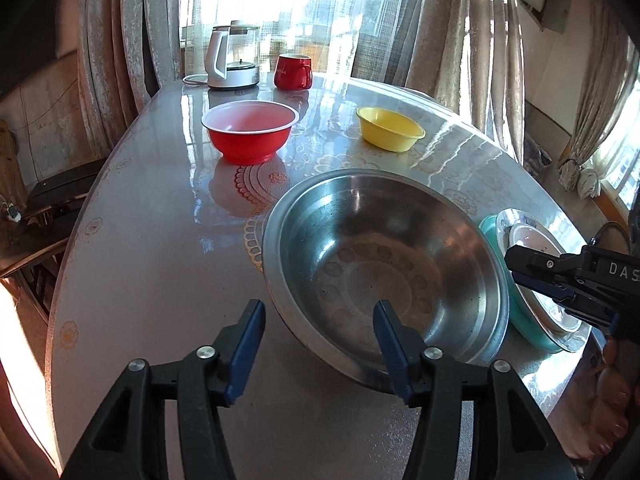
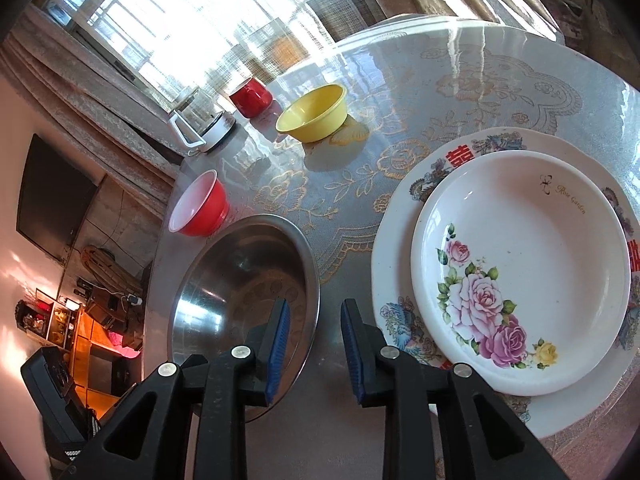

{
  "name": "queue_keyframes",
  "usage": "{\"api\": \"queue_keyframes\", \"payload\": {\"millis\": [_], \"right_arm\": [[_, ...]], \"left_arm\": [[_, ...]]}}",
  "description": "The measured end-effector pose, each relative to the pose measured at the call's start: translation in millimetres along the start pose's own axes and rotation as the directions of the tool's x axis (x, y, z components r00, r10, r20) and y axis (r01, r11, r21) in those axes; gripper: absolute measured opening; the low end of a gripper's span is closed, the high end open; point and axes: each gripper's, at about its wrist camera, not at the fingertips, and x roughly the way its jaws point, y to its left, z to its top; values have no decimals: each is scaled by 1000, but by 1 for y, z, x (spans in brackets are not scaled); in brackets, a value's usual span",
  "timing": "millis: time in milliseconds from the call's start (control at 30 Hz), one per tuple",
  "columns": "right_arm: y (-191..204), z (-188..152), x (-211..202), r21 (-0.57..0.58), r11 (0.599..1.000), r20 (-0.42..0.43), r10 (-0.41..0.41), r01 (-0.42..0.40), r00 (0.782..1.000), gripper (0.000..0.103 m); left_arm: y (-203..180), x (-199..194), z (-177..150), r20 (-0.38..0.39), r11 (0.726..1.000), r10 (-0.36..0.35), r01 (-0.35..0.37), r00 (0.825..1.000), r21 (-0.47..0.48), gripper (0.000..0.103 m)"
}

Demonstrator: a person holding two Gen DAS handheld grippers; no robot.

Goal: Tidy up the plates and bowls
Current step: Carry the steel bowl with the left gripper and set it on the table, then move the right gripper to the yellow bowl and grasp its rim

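Note:
A wide steel bowl (image 1: 380, 264) (image 2: 240, 280) sits on the round table near its front edge. My left gripper (image 1: 318, 320) is open and straddles the bowl's near rim, with one finger inside, one outside and neither pad touching. My right gripper (image 2: 314, 320) (image 1: 514, 270) is also open, astride the bowl's right rim, with a gap on both sides. Just right of the bowl, a small rose-patterned plate (image 2: 520, 272) lies on a larger patterned plate (image 2: 400, 240). In the left wrist view a teal plate (image 1: 492, 236) shows under them.
A red bowl (image 1: 250, 132) (image 2: 200, 206) and a yellow bowl (image 1: 390, 128) (image 2: 312, 114) stand farther back on the lace-covered table (image 1: 160, 280). A red mug (image 1: 293, 72) and a glass kettle (image 1: 232, 58) sit at the far edge by the curtained window. A person's bare foot (image 1: 612, 412) shows below the table's right edge.

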Motion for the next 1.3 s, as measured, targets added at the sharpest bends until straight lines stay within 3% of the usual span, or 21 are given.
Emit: {"api": "queue_keyframes", "payload": {"millis": [133,467,933,1167,1300], "right_arm": [[1,3,-1,-8,1000,4,2,-2,1000,27],[6,27,-4,-73,995,26,-70,71,997,29],[-6,59,12,-60,994,28,-93,95,995,30],[3,103,29,-101,985,41,-135,138,990,33],[6,132,51,-121,974,18,-191,191,982,33]], "left_arm": [[0,-6,3,25,1000,16,-16,1000,10,60],[5,-3,26,8,995,95,-95,995,13,77],[9,9,50,-23,995,94,-95,995,-43,79],[8,19,72,-28,993,108,-109,994,-39,83],[18,30,90,-68,990,100,-106,993,-96,83]]}}
